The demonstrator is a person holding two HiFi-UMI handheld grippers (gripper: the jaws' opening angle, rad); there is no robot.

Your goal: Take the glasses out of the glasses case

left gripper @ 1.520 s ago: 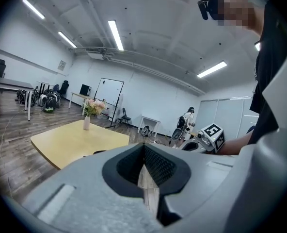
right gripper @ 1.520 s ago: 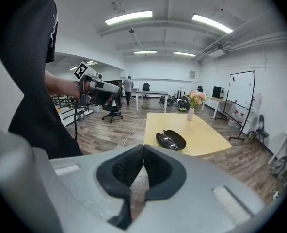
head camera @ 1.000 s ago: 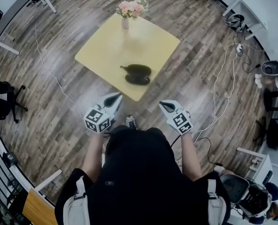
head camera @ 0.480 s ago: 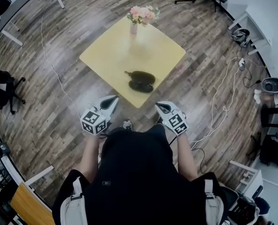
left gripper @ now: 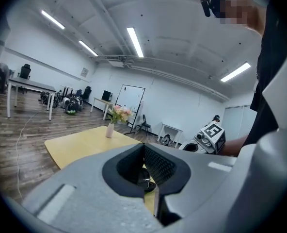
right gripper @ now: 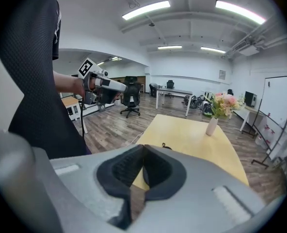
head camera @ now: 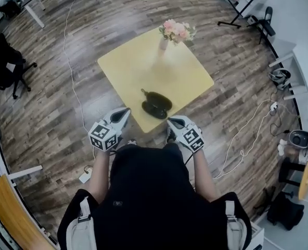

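A dark case (head camera: 155,104) lies at the table's (head camera: 128,66) near corner. The left gripper (head camera: 126,111) and right gripper (head camera: 171,121) hover beside that corner, jaws together, empty.

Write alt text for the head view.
From above: a person holds the left gripper and right gripper short of a square yellow table. A dark oval glasses case lies near its closest corner, a vase of pink flowers near the farthest.

Steep overhead view; both gripper views tableward, table (head camera: 143,66) shared.
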